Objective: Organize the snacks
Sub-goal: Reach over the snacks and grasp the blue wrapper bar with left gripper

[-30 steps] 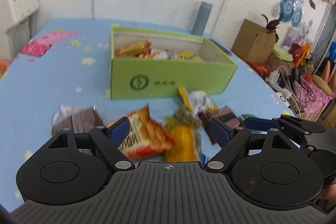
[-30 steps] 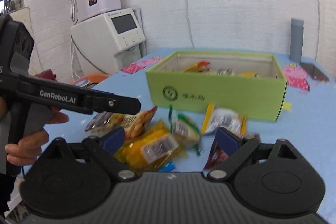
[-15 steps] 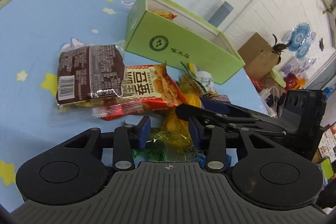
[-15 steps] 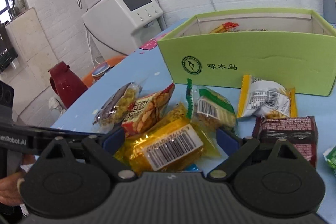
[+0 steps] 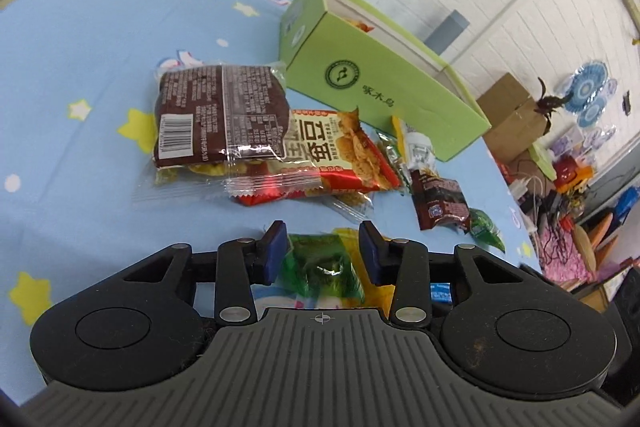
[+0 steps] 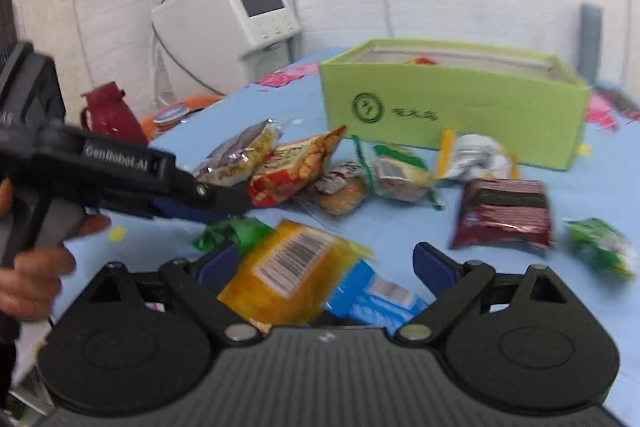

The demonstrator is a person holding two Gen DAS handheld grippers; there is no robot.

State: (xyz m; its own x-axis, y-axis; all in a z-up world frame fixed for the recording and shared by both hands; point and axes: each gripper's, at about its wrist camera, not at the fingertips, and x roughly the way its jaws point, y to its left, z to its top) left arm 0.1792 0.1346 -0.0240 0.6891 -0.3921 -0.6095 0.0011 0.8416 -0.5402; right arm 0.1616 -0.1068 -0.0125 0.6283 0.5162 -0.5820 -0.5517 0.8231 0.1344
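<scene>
Snacks in crinkly film packets lie scattered on the blue tabletop (image 5: pixel 80 39) in front of the open green box (image 5: pixel 384 95), in which a few packets are already seen. A small green packet (image 5: pixel 324 269) is found between the pads of the left gripper (image 5: pixel 323 254); its jaws have just been closing to a narrow gap and then easing slightly, and whether the pads actually press the film cannot be told, though from the right wrist view the tips are seen right at the green wrapper (image 6: pixel 232 231). The right gripper (image 6: pixel 326 259) is held with its jaws wide apart and nothing gripped, above a yellow packet (image 6: pixel 288 263) and a blue packet (image 6: pixel 372 297).

The packets are judged to be light, soft and slippery, with air-filled bodies that give under pressure and contents that could be crushed. A hold is best taken across a flat sealed edge or a thin part of the body, with only gentle pressure. The brown packet (image 5: pixel 220 115) and the red-orange packet (image 5: pixel 340 155) overlap near the box, so one may be dragged along when the other is lifted.
</scene>
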